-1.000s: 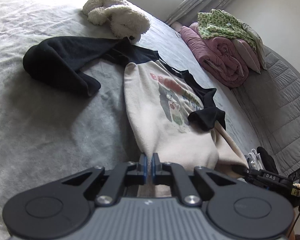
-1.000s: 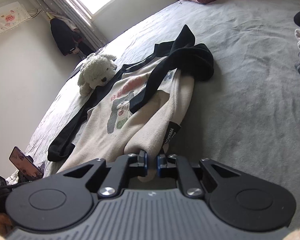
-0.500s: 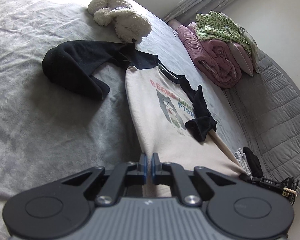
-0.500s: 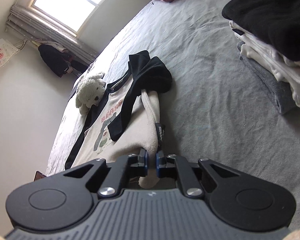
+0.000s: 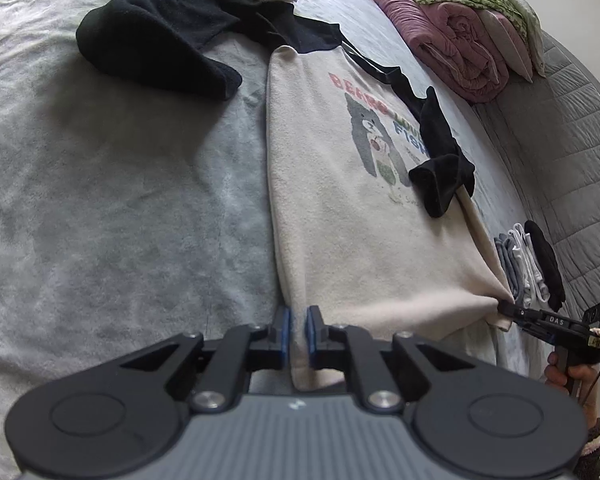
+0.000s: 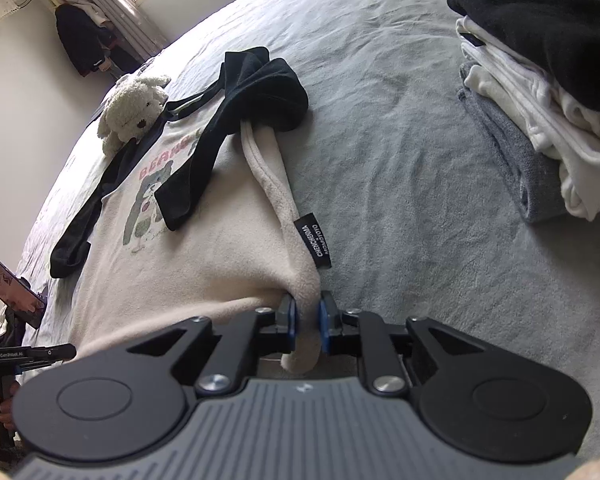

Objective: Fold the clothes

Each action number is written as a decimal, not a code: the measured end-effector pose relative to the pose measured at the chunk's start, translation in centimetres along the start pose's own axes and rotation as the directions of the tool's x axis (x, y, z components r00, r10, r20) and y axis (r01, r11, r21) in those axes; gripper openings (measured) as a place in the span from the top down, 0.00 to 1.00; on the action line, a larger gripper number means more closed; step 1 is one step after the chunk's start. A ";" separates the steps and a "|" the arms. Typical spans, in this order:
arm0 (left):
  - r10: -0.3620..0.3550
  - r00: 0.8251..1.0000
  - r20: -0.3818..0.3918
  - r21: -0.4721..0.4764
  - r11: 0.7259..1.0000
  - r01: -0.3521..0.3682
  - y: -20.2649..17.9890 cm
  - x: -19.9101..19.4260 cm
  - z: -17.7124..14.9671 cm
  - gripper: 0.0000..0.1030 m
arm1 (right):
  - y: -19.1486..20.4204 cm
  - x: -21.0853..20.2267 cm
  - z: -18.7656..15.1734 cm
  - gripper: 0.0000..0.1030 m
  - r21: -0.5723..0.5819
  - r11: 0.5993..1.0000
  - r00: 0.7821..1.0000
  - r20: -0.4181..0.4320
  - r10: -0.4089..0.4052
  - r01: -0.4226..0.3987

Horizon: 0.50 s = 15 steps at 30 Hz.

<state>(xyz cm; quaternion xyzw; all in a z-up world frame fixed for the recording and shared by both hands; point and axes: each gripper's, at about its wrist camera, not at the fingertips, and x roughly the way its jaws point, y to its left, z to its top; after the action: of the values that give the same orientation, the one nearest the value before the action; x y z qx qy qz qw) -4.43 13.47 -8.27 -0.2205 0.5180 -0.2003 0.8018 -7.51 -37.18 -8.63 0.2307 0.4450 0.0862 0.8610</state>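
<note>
So the cream fleece sweatshirt with black raglan sleeves and a bear print [image 5: 340, 208] is lying face up on the grey fuzzy bedspread [image 5: 120, 200], pulled out pretty flat by its bottom hem, one black sleeve [image 6: 204, 168] already flopped across the chest and the other black sleeve [image 5: 160, 48] bunched out to the side. The left gripper [image 5: 296, 332] has one hem corner between its blue pads and the right gripper [image 6: 307, 322] has the other corner, right by the little black brand tag [image 6: 315, 240]. Both sets of jaws are narrow and have just been easing open, with the fleece between them, so to me this looks like the letting-go after laying it flat. If so: open both together so the hem doesn't get tugged crooked, and back off low so the pile doesn't snag on a pad. That outlying sleeve probably wants folding in next. Further out there's a white plush dog toy [image 6: 134, 108] up by the collar, a finished stack of folded black, white and grey clothes [image 6: 540, 92] off to the right, and rolled pink bedding with a green patterned blanket on top [image 5: 460, 32] by the wall.
</note>
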 end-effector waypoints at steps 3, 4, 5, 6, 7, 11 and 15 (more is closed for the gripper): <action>-0.028 0.999 -0.020 0.012 1.000 0.028 0.1 -0.1 -0.3 0.84 | -0.3 -0.7 -0.3 0.60 -0.015 1.000 1.000 0.004 0.021 -0.021; -0.037 0.999 -0.035 0.020 0.999 0.038 0.1 0.0 -0.4 0.82 | -0.3 -0.9 -0.5 0.54 -0.019 1.000 1.000 0.007 0.022 -0.022; -0.047 0.998 -0.051 0.027 0.998 0.048 0.0 0.1 -0.5 0.80 | -0.4 -0.9 -0.6 0.54 -0.021 1.000 1.000 0.006 0.023 -0.023; -0.054 0.997 -0.058 0.026 0.998 0.056 0.0 0.2 -0.7 0.80 | -0.4 -0.8 -0.8 0.54 -0.018 0.999 1.000 0.002 0.026 -0.026; -0.063 0.996 -0.064 0.021 0.998 0.064 0.1 0.3 -0.8 0.80 | -0.5 -0.8 -0.9 0.54 -0.016 0.999 1.000 -0.003 0.030 -0.030; -0.096 0.993 -0.071 -0.004 0.995 0.096 0.1 0.5 -1.0 0.90 | -0.5 -0.2 -1.3 0.76 0.002 0.998 0.998 -0.020 0.063 -0.063; -0.181 0.983 -0.024 0.022 0.983 0.182 -0.5 -1.2 -0.7 0.92 | -0.2 -1.4 -1.0 0.89 0.020 0.991 0.991 0.015 0.130 -0.130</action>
<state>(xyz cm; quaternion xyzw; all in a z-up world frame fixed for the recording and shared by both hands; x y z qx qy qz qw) -5.54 13.56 -7.34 -0.2549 0.5021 -0.2810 0.7771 -9.19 -37.54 -8.19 0.2688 0.4241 0.1357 0.8541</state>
